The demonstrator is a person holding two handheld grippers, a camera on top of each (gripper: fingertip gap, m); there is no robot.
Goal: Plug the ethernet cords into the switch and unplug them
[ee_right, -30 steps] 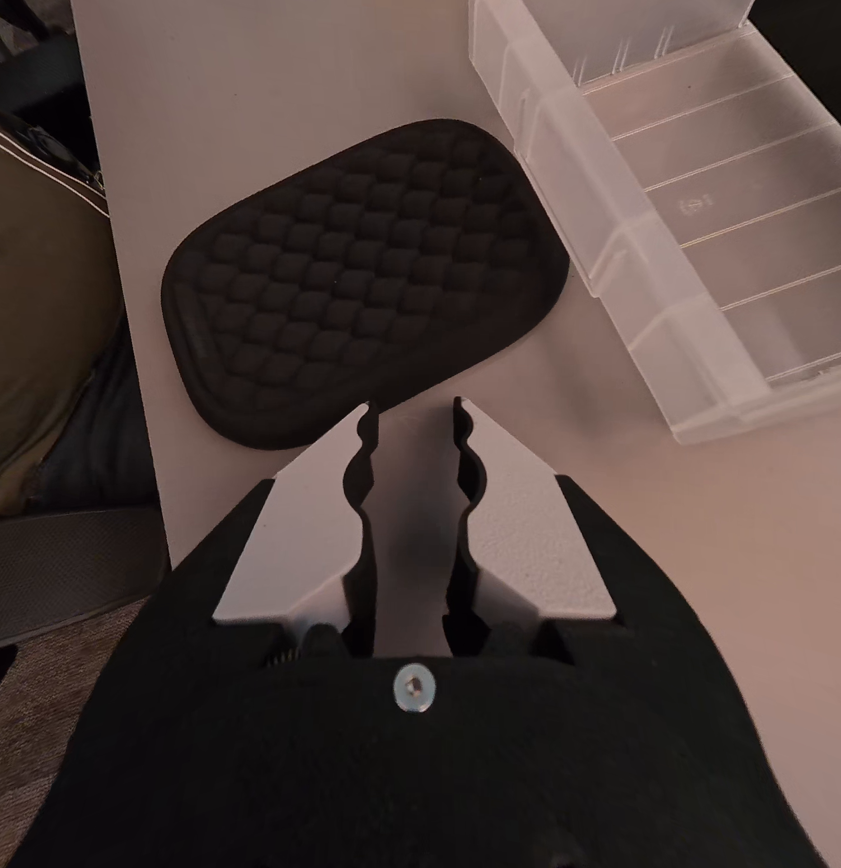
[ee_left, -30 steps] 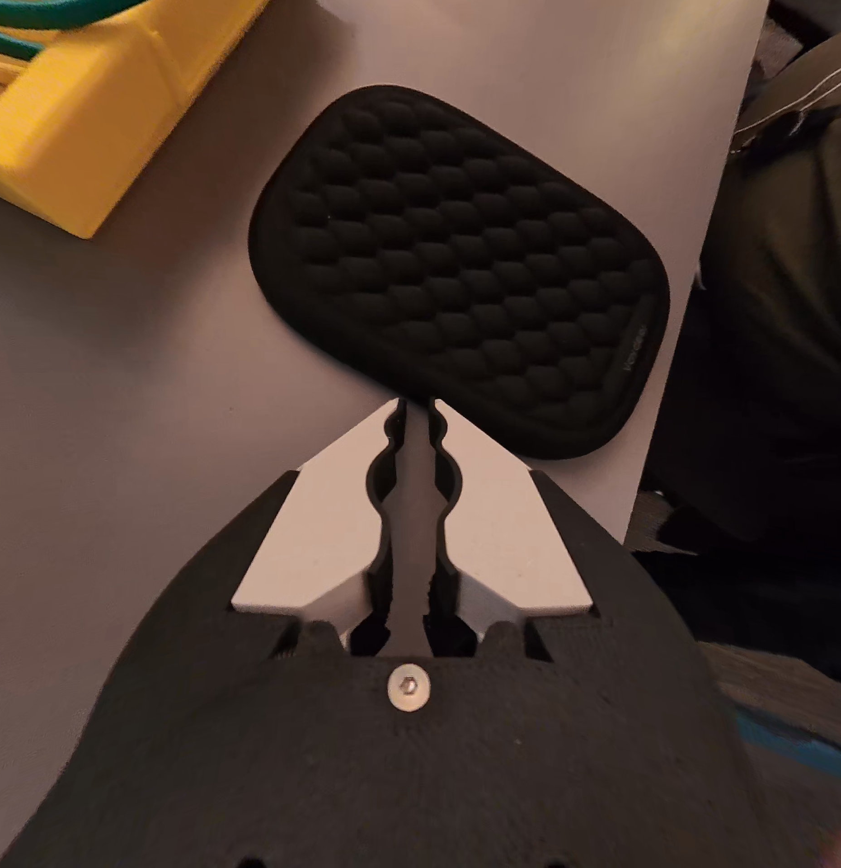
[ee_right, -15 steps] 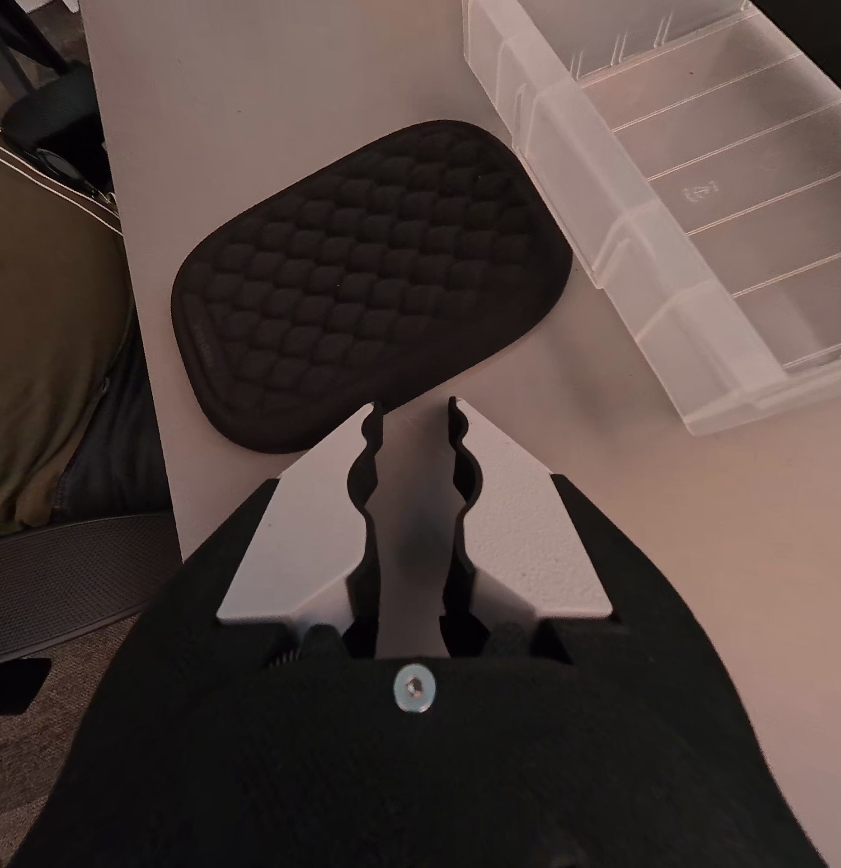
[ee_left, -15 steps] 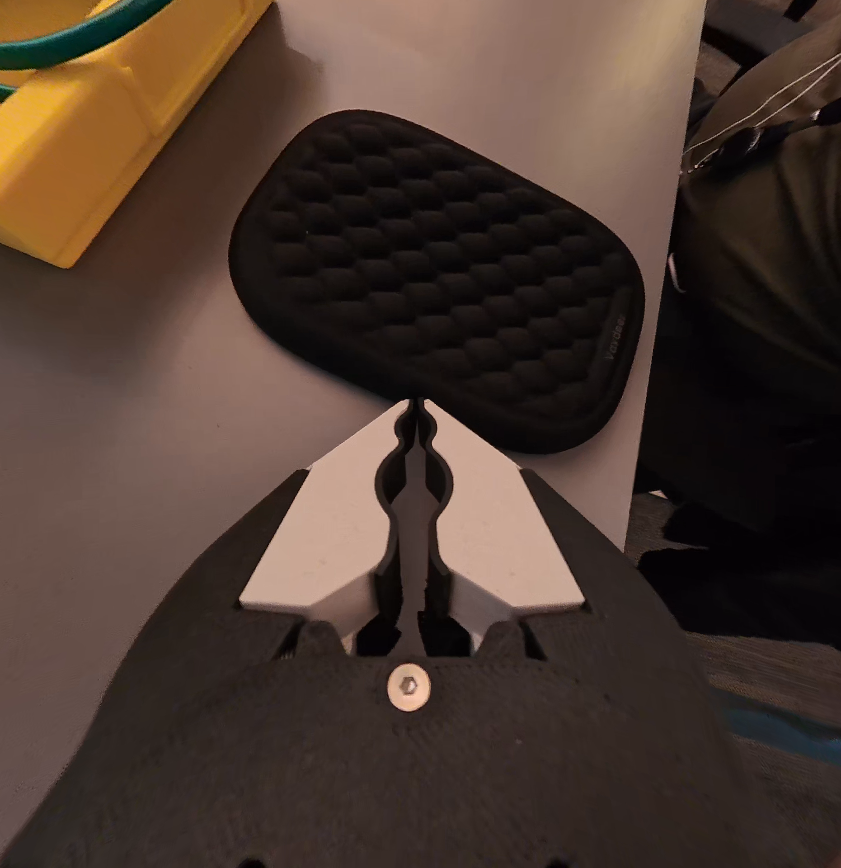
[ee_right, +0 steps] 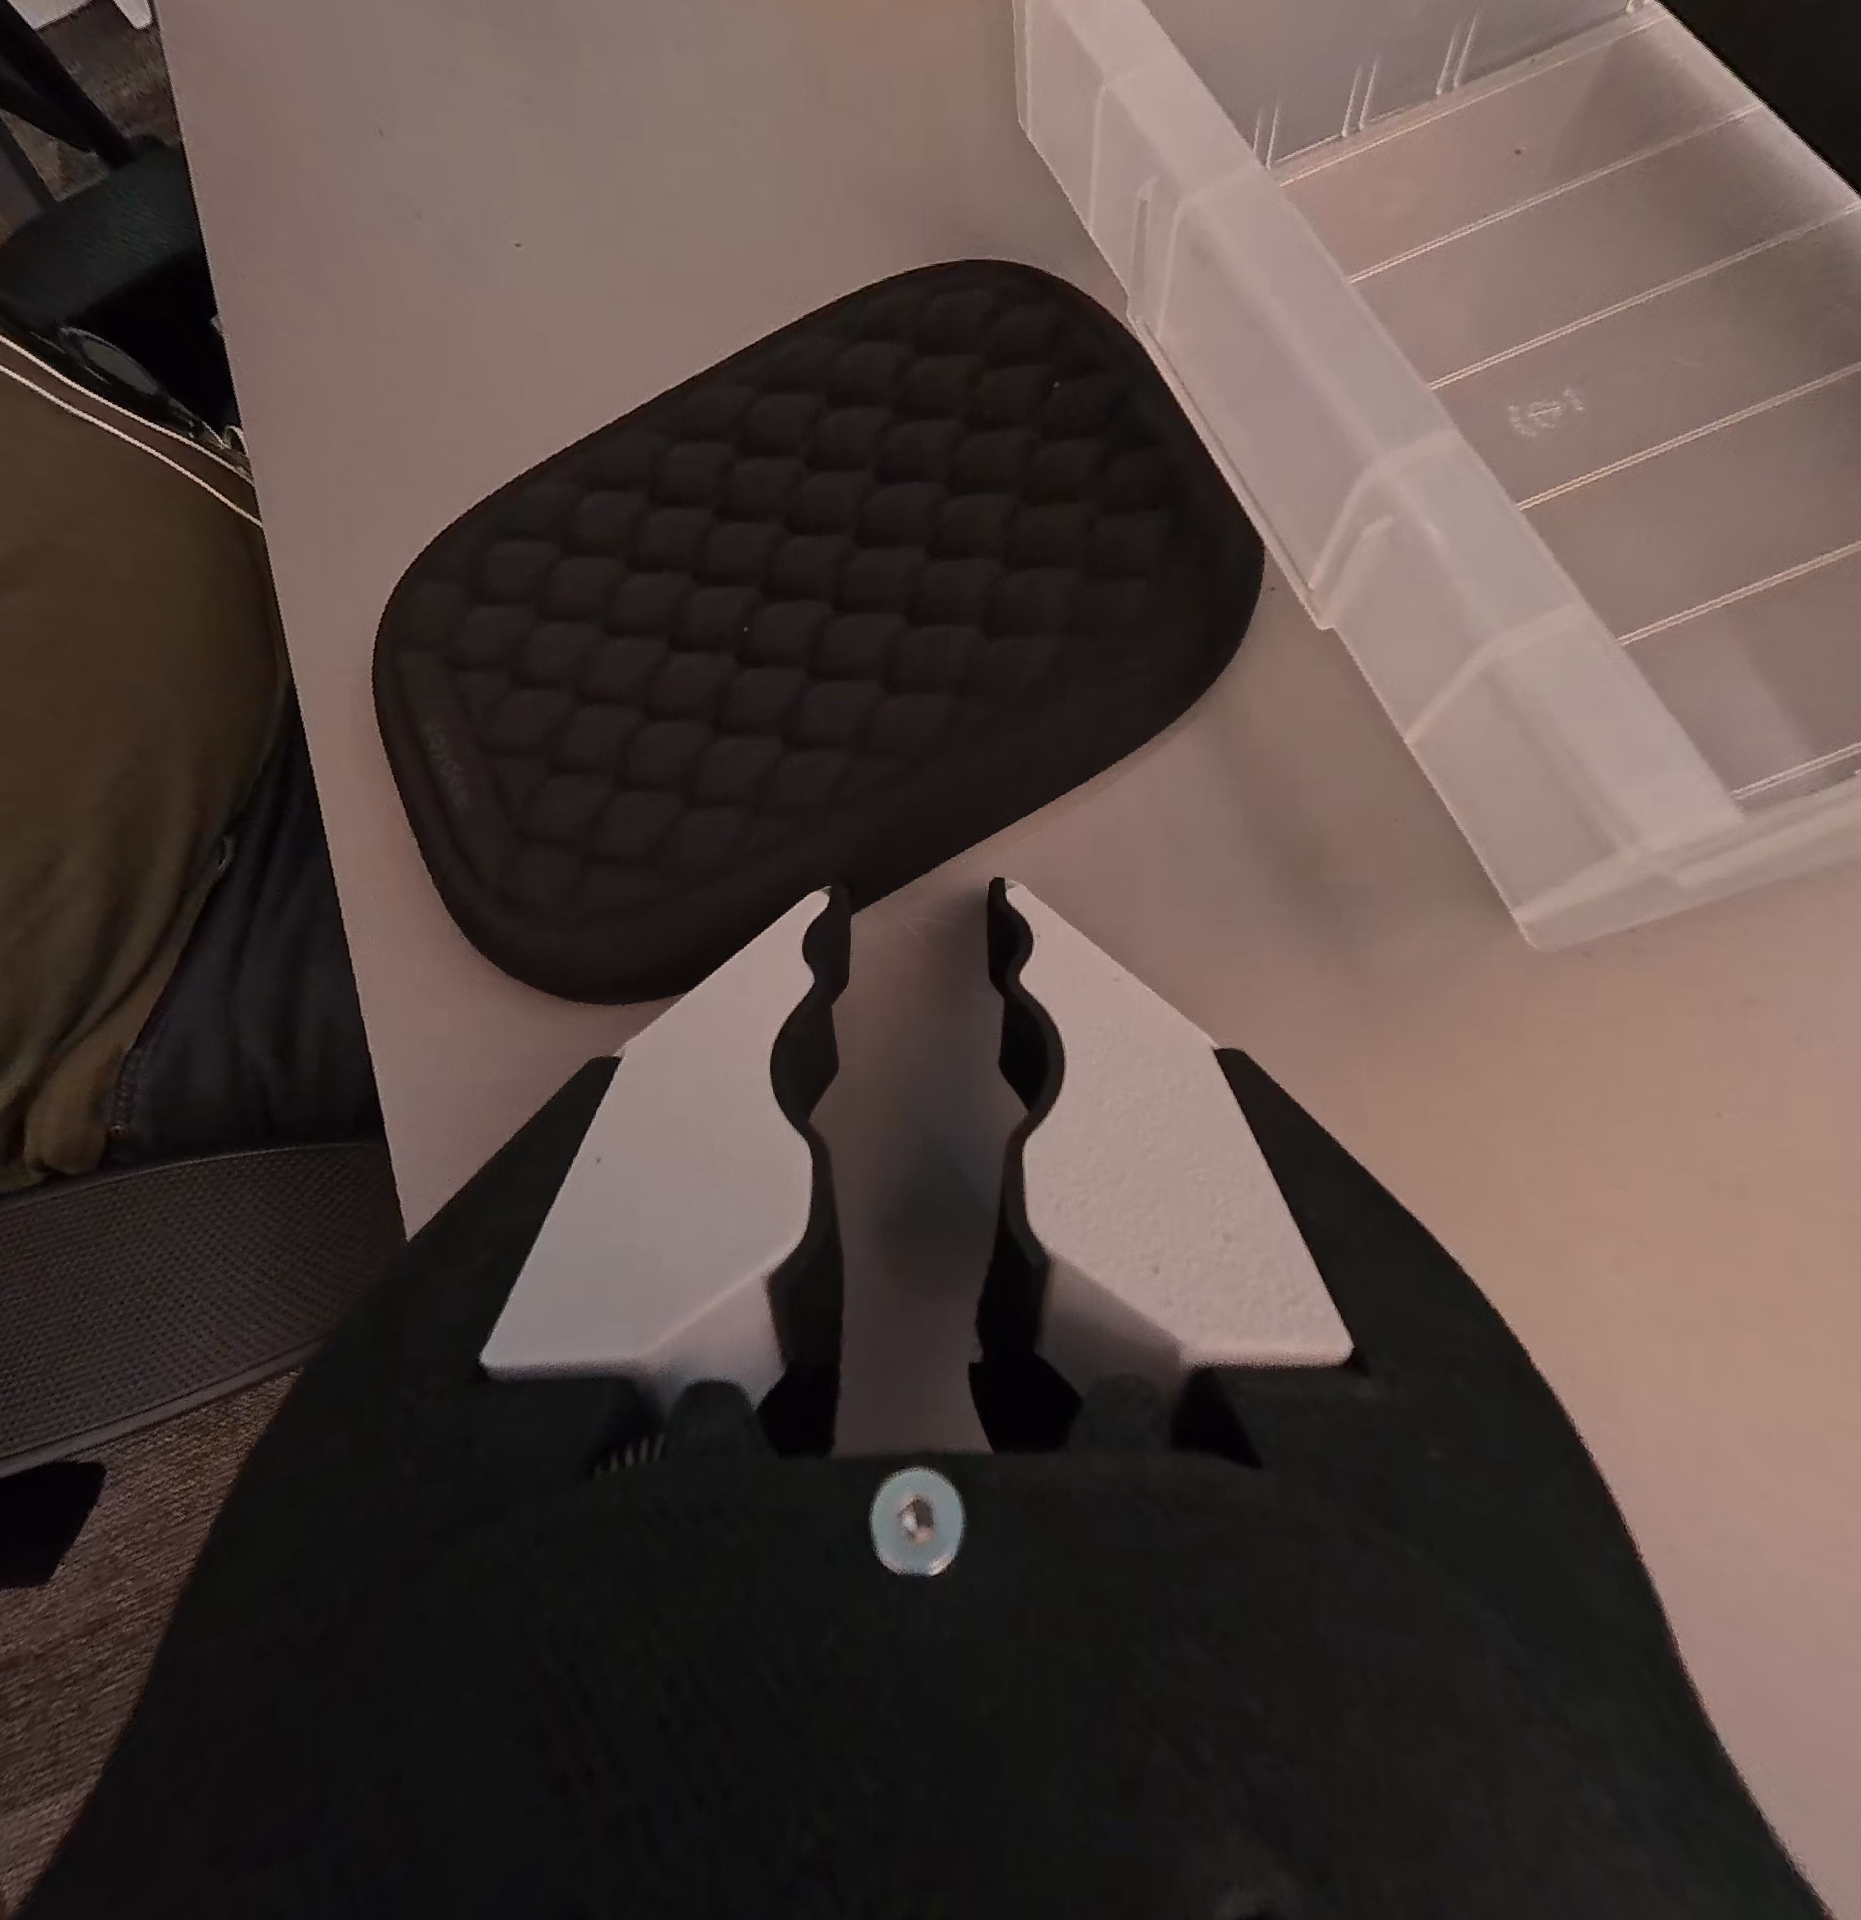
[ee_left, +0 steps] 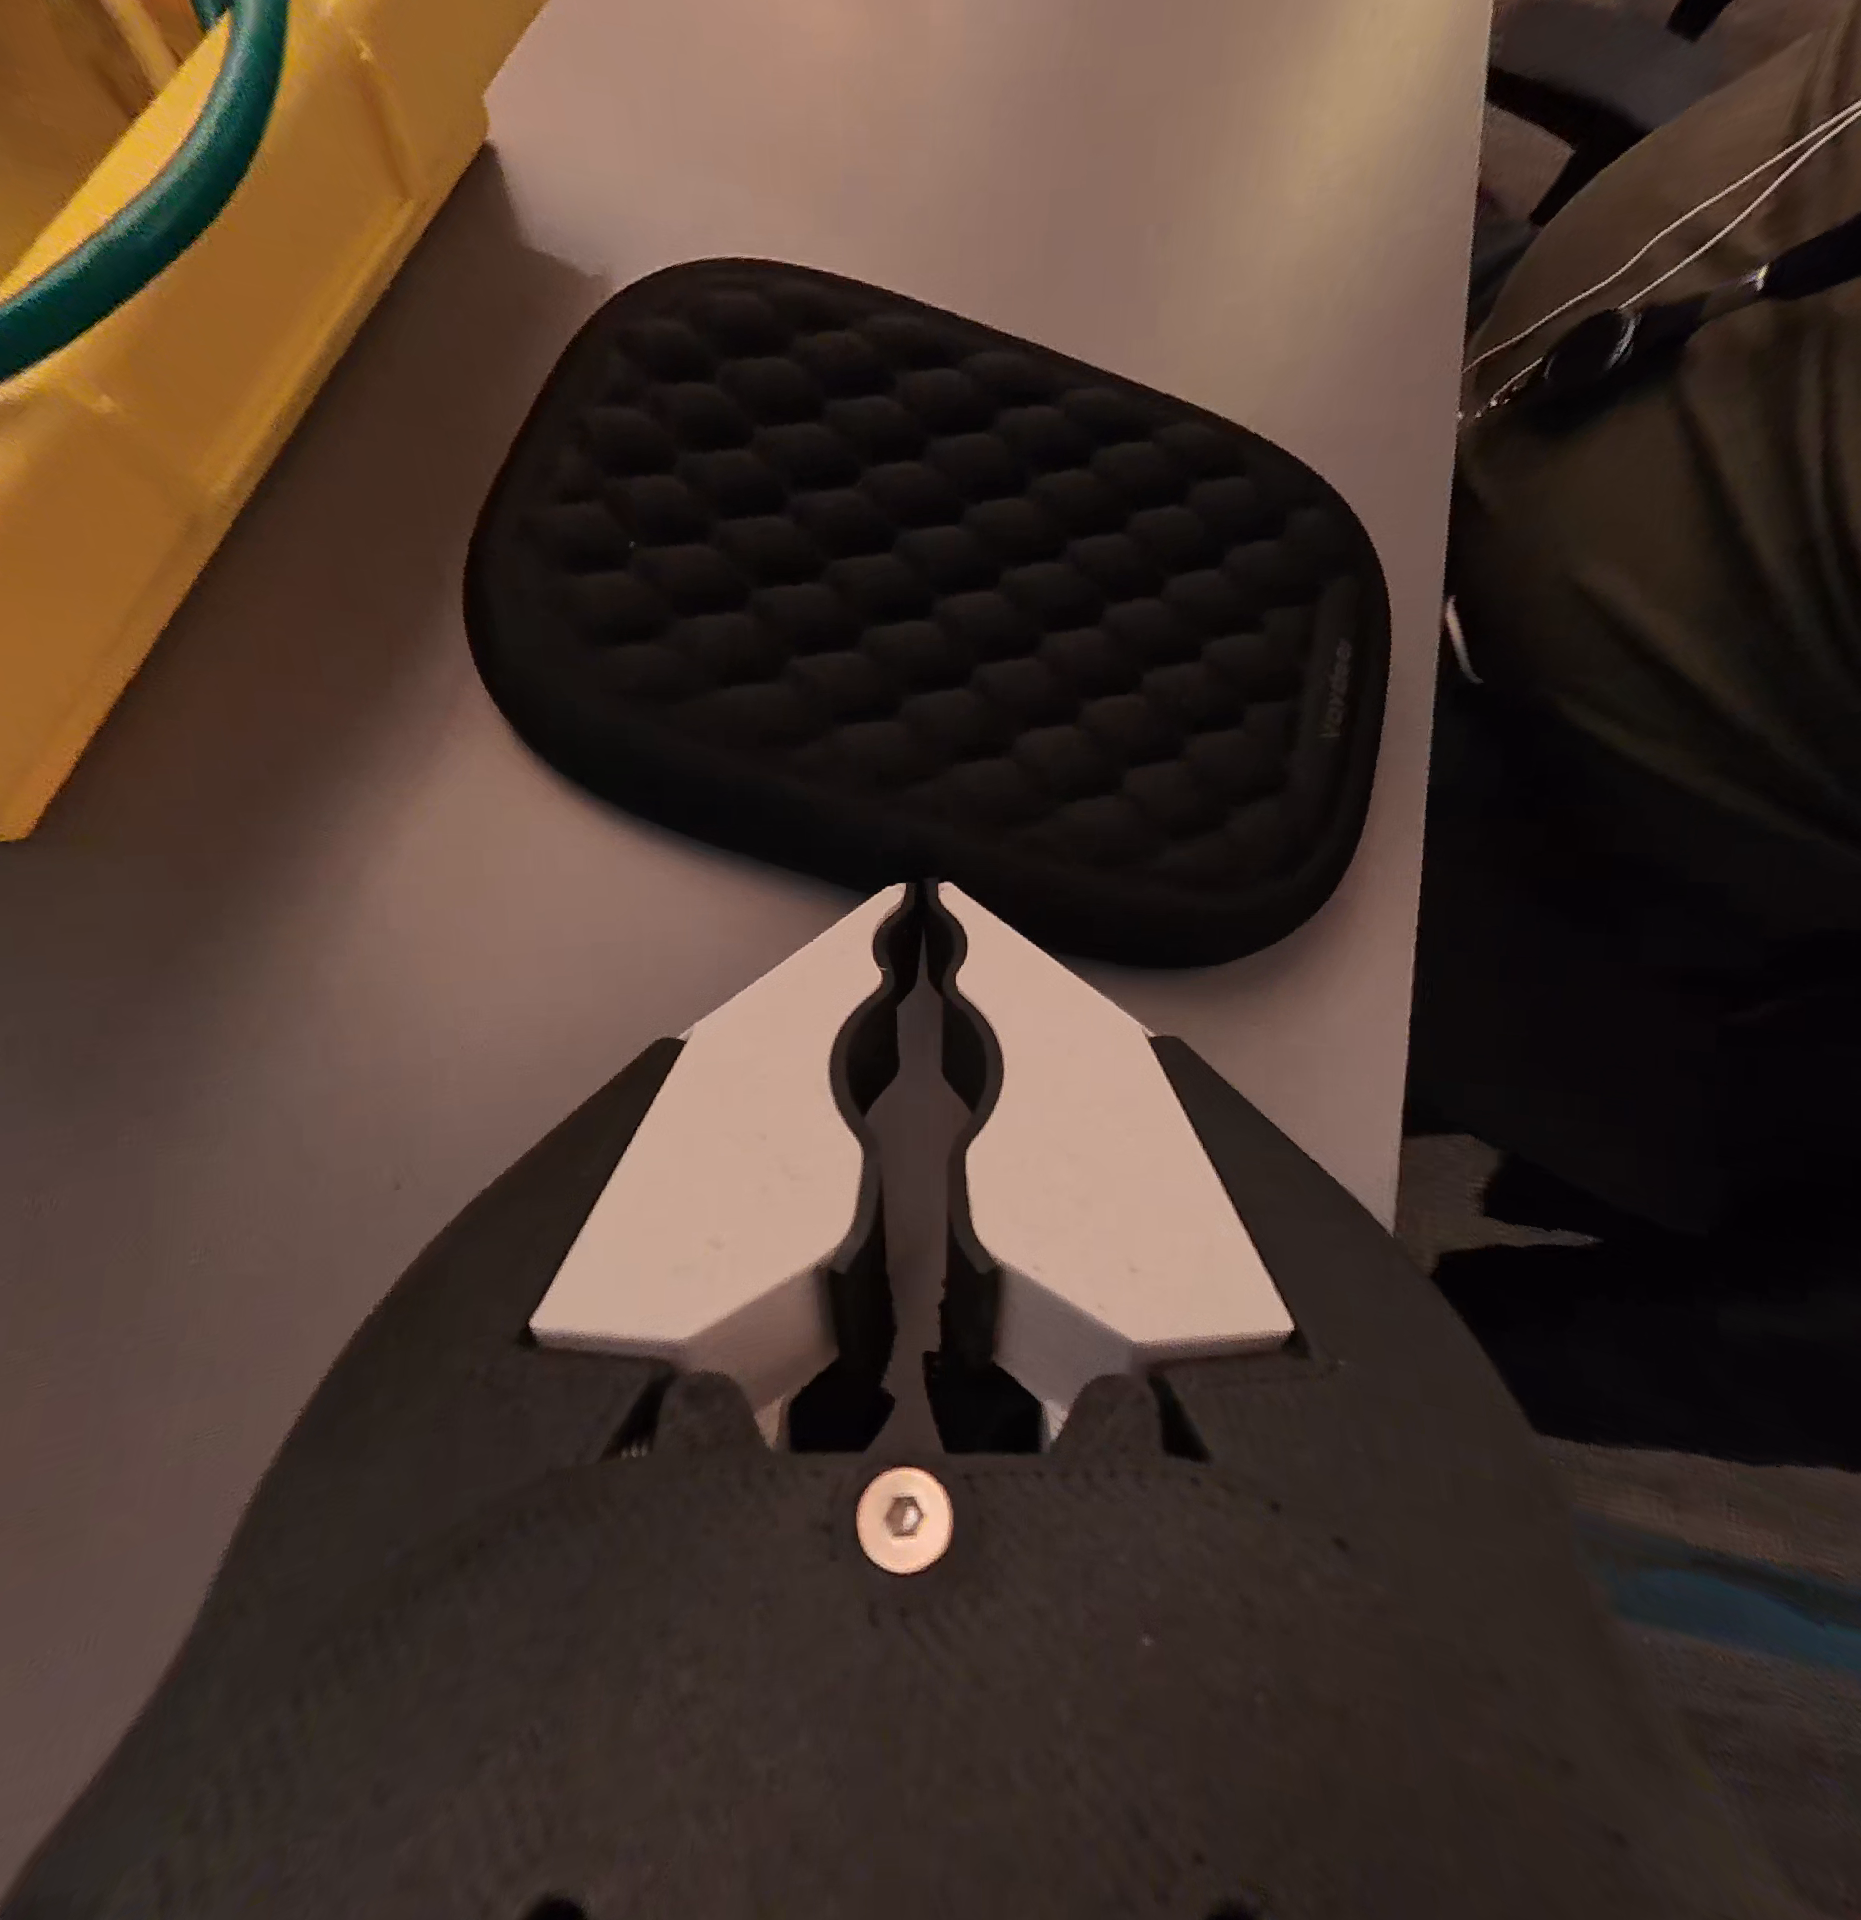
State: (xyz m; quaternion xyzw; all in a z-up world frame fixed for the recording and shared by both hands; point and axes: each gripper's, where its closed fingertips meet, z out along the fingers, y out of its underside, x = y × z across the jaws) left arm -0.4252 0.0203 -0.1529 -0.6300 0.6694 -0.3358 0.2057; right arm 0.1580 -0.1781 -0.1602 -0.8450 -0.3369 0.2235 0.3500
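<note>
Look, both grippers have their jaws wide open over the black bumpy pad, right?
Not quite. Only the right gripper is open, as its wrist view shows. The left gripper has its jaws shut with nothing between them, by the black bumpy pad.

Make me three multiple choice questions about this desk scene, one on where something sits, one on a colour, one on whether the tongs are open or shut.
1. Where does the black pad lie?
A. inside the clear box
B. on the table near its edge
C. in the yellow bin

2. What colour is the cord in the yellow bin?
A. green
B. red
C. white

3. How do the two tongs stand?
A. both shut
B. left open, right shut
C. left shut, right open

Answers:
1 B, the pad rests flat on the table, beside the clear box.
2 A, a green loop shows in the bin.
3 C, the left tongs meet at the tips; the right tongs show a gap.
</note>
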